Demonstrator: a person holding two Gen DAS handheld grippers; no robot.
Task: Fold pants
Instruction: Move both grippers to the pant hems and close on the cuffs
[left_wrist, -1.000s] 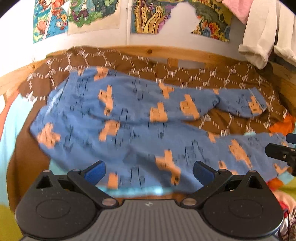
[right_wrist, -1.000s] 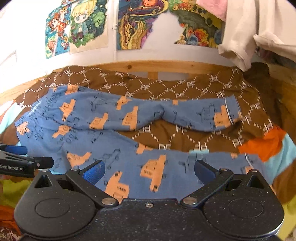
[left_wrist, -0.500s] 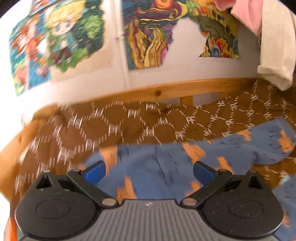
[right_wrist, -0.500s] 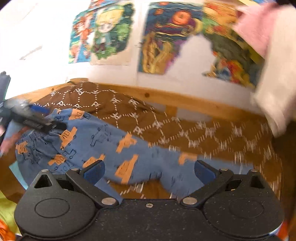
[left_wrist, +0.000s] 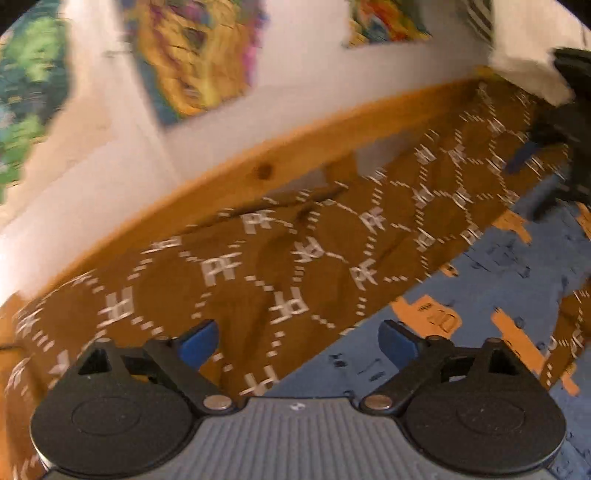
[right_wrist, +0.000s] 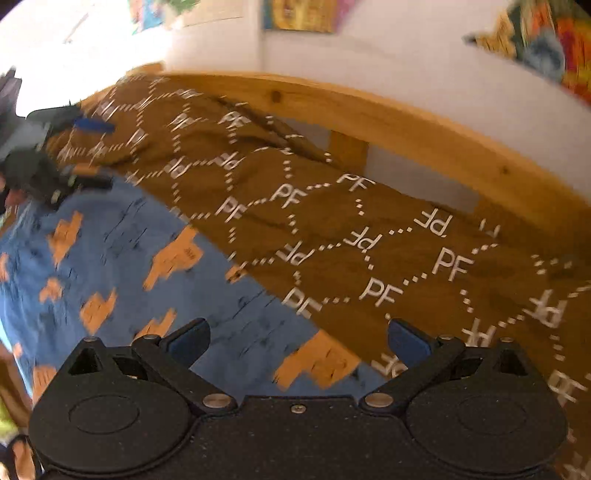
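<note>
The blue pants with orange prints lie spread on a brown blanket marked "PF". In the left wrist view my left gripper is open and empty, low over the far edge of the pants, with the right gripper at the far right. In the right wrist view the pants fill the lower left. My right gripper is open and empty over their far edge. The left gripper shows at the far left. Both views are blurred.
A wooden bed rail runs behind the blanket, with a white wall and colourful posters above it. A white garment hangs at the upper right of the left wrist view.
Both grippers have moved forward over the pants toward the far edge and the bed rail, and tilted. Both stay open and empty.
</note>
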